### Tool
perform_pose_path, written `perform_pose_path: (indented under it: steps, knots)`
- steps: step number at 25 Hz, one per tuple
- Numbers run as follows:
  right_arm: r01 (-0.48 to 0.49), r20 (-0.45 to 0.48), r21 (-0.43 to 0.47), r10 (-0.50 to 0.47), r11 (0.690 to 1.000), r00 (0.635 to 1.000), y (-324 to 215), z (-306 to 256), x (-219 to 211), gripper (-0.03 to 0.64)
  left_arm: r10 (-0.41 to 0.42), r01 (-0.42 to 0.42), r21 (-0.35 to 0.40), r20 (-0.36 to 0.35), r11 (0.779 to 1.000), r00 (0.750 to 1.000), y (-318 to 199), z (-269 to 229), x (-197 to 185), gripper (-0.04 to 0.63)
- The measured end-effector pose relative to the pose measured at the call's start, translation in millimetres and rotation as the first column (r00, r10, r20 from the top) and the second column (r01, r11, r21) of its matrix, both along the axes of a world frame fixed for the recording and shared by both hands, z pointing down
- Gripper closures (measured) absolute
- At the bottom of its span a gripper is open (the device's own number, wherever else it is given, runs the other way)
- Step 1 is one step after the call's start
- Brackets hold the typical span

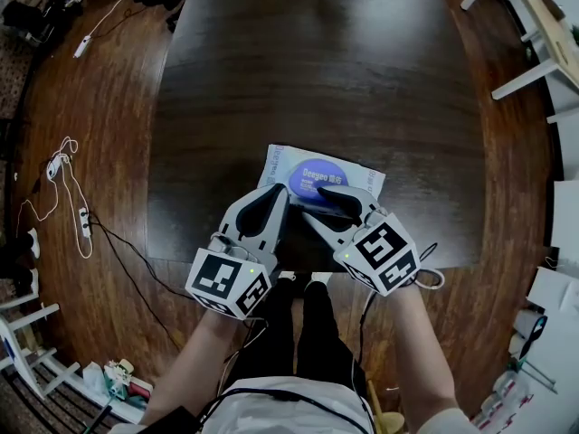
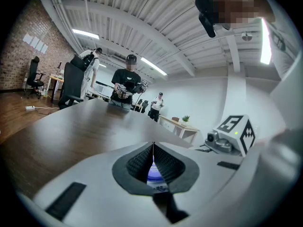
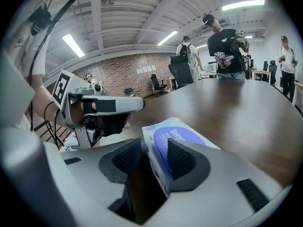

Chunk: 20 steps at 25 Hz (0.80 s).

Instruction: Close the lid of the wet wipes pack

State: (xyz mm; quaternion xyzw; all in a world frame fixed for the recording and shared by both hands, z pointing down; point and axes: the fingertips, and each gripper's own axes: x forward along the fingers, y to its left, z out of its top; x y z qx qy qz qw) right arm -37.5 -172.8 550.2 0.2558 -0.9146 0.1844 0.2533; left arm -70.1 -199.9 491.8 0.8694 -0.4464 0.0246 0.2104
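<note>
The wet wipes pack (image 1: pixel 362 179) lies flat on the dark wooden table (image 1: pixel 326 70), close to its near edge; it is white with a blue oval lid (image 1: pixel 318 175) on top. My left gripper (image 1: pixel 279 193) rests at the pack's left side, its jaws shut tip to tip with nothing in them. In the left gripper view (image 2: pixel 153 148) a sliver of the blue lid (image 2: pixel 155 173) shows below its pads. My right gripper (image 1: pixel 317 204) is open at the pack's near edge. In the right gripper view (image 3: pixel 155 145) one finger lies over the lid (image 3: pixel 182 136) and the other is off the pack's side.
White cables (image 1: pixel 63 188) trail over the wooden floor to the left of the table. White furniture (image 1: pixel 534 52) stands at the right. Several people (image 3: pixel 227 46) stand beyond the table's far end, with office chairs (image 2: pixel 71 84) nearby. The person's legs are at the table's near edge.
</note>
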Motion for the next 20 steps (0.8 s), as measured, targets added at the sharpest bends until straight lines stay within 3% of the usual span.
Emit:
perform_pose_path:
  steps: [10, 20]
  knots:
    - [0.008, -0.089, -0.002, -0.009, 1.000, 0.996, 2, 16, 1, 0.457, -0.005, 0.005, 0.007, 0.003, 1.000, 1.000, 0, -2, -7, 0.592]
    - [-0.007, -0.099, -0.014, 0.005, 1.000, 0.995, -1, 21, -1, 0.457, -0.001, 0.001, 0.008, -0.003, 1.000, 1.000, 0, -3, -11, 0.592]
